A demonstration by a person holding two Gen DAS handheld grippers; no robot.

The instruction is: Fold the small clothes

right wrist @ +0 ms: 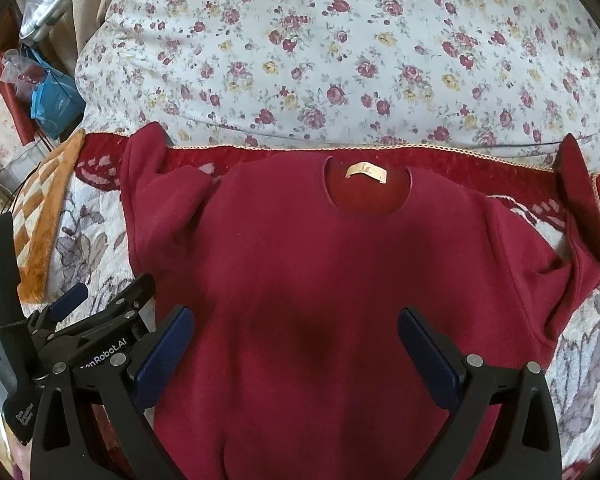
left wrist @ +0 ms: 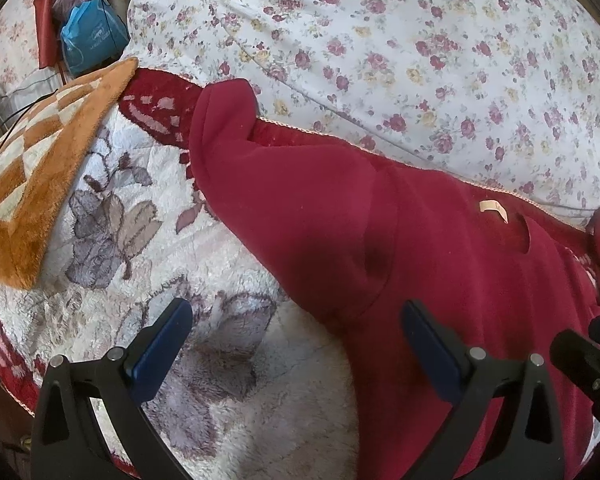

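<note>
A dark red long-sleeved sweater [right wrist: 320, 272] lies flat on a fluffy blanket, collar and cream label [right wrist: 366, 172] at the far side. Its left sleeve [right wrist: 152, 192] is bunched; its right sleeve [right wrist: 580, 216] runs up the right side. My right gripper [right wrist: 296, 348] is open above the sweater's lower body and holds nothing. My left gripper [left wrist: 296, 340] is open over the sweater's left edge, beside the left sleeve [left wrist: 260, 168], and holds nothing. The left gripper also shows in the right wrist view [right wrist: 100, 300], at the sweater's left.
The white and red fluffy blanket [left wrist: 100, 240] covers the bed. A floral duvet [right wrist: 340, 60] is piled behind the sweater. An orange checked rug [left wrist: 32, 168] lies at the left. A blue bag [left wrist: 92, 36] and clutter sit at the far left.
</note>
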